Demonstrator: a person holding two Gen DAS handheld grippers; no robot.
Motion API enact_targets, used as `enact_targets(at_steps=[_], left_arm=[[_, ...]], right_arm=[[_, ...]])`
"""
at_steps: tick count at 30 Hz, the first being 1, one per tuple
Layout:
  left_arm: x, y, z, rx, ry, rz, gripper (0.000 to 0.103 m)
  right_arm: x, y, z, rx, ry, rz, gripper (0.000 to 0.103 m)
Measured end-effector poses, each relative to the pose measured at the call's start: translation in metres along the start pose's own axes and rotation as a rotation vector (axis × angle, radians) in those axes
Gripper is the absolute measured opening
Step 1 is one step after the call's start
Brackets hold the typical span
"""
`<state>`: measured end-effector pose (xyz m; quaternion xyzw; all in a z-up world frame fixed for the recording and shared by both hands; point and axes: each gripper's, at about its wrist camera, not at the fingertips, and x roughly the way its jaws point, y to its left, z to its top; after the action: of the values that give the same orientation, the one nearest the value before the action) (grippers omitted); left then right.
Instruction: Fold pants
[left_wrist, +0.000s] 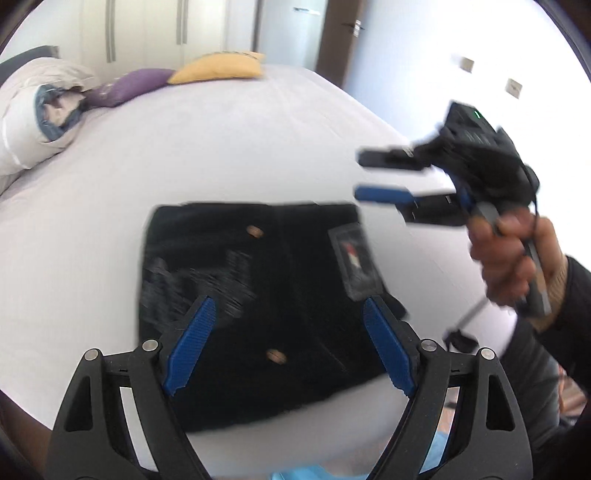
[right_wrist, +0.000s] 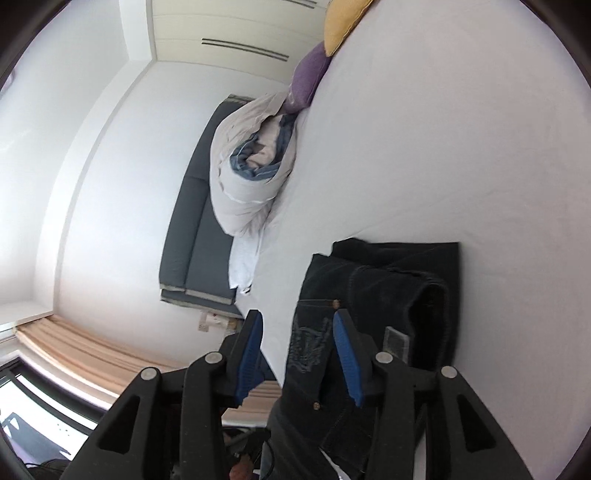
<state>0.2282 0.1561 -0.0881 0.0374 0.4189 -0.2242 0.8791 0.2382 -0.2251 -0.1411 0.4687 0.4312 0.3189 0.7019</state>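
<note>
The black pants (left_wrist: 258, 295) are seen folded into a compact square near the front edge of the bed (left_wrist: 240, 147), so the folding is judged nearly or wholly done. The left gripper (left_wrist: 286, 345) is held wide above them, empty. The right gripper (left_wrist: 384, 177), partly spread and empty, is held apart toward the right edge; only a smoothing or withdrawal seems called for.

Black denim pants (left_wrist: 258, 295) lie folded into a compact, roughly rectangular bundle, flat on the white bed sheet (left_wrist: 221, 155). Waistband patch (left_wrist: 356, 264) and copper rivets (left_wrist: 255, 232) face up. Pale embroidery (right_wrist: 310, 347) marks a back pocket. Folded layers are stacked, one thick rolled edge exposed.
</note>
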Motion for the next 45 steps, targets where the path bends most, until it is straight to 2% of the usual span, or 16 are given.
enact_targets(at_steps=[2, 5, 6, 7, 9, 11, 15, 16, 19, 23, 27, 31, 36, 39, 41, 45], left_arm=[[0.005, 0.018, 0.011, -0.036, -0.028, 0.003, 0.082], [0.030, 0.049, 0.009, -0.098, 0.004, 0.016, 0.082], [0.043, 0.058, 0.003, -0.118, 0.036, 0.027, 0.082], [0.057, 0.068, -0.008, -0.145, 0.077, 0.023, 0.082], [0.070, 0.074, -0.024, -0.156, 0.095, 0.018, 0.082], [0.067, 0.072, -0.034, -0.118, 0.083, 0.038, 0.082], [0.053, 0.078, -0.021, -0.121, 0.053, -0.024, 0.082], [0.049, 0.084, -0.011, -0.127, 0.034, -0.040, 0.082], [0.058, 0.103, 0.028, -0.130, -0.008, -0.049, 0.082], [0.094, 0.133, 0.058, -0.205, 0.006, -0.166, 0.082], [0.143, 0.149, 0.050, -0.231, 0.079, -0.176, 0.082], [0.147, 0.147, 0.041, -0.183, 0.041, -0.146, 0.081], [0.131, 0.146, 0.036, -0.165, 0.075, -0.155, 0.082], [0.130, 0.152, 0.027, -0.134, 0.091, -0.102, 0.062], [0.129, 0.159, 0.016, -0.162, 0.091, -0.066, 0.030], [0.122, 0.175, 0.002, -0.240, 0.074, -0.077, 0.016]], right_arm=[[0.024, -0.008, 0.000, 0.014, 0.048, -0.006, 0.045], [0.045, -0.038, 0.002, 0.074, 0.058, -0.117, 0.043], [0.045, -0.053, 0.004, 0.106, 0.043, -0.133, 0.036], [0.042, -0.068, 0.003, 0.150, 0.028, -0.110, 0.018], [0.031, -0.083, 0.000, 0.202, 0.002, -0.109, 0.003], [0.020, -0.077, -0.005, 0.158, -0.005, -0.139, 0.005], [0.008, -0.050, -0.014, 0.111, -0.026, -0.050, 0.055], [0.009, -0.040, -0.016, 0.085, -0.022, -0.016, 0.057], [0.027, -0.020, -0.021, 0.034, 0.035, 0.026, 0.057], [0.047, -0.028, -0.028, 0.050, 0.077, -0.027, 0.057], [0.045, -0.043, -0.035, 0.080, 0.084, -0.062, 0.046], [0.043, -0.051, -0.038, 0.097, 0.098, -0.083, 0.033], [0.047, -0.027, -0.045, 0.001, 0.131, -0.174, 0.035], [0.056, -0.019, -0.055, -0.077, 0.172, -0.257, 0.030], [0.057, -0.019, -0.063, -0.113, 0.177, -0.312, 0.017], [0.049, -0.024, -0.072, -0.096, 0.175, -0.354, 0.001]])
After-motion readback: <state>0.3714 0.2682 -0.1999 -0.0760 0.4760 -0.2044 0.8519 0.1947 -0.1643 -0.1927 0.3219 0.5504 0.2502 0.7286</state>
